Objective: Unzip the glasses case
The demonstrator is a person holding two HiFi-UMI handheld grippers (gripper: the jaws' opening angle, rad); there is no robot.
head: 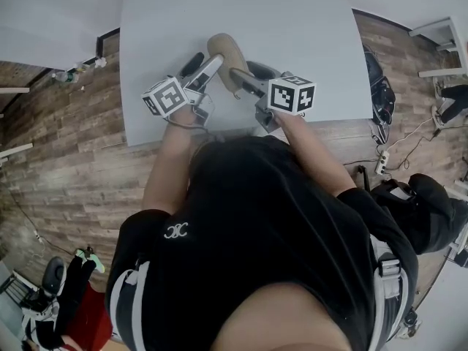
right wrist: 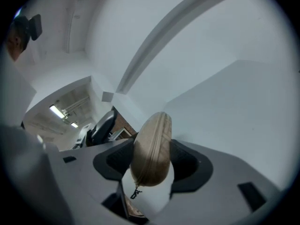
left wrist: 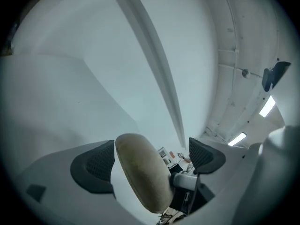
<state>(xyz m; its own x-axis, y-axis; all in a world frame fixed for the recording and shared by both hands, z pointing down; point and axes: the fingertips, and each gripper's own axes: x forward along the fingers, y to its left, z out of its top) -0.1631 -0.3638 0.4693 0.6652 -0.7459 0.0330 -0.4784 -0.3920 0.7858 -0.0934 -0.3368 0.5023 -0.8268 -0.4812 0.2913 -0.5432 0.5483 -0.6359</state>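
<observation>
Right gripper (right wrist: 151,167) clamps glasses case (right wrist: 152,144); left gripper (left wrist: 149,161) wide open around it.

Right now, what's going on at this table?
A person holds a tool in each hand over a grey table, working on a tan glasses case. The right tool is clamped on the case, with the zipper pull dangling at its near end. The left tool has its jaws wide apart around the case without gripping it. The zip looks closed, so unzipping has not begun.
</observation>
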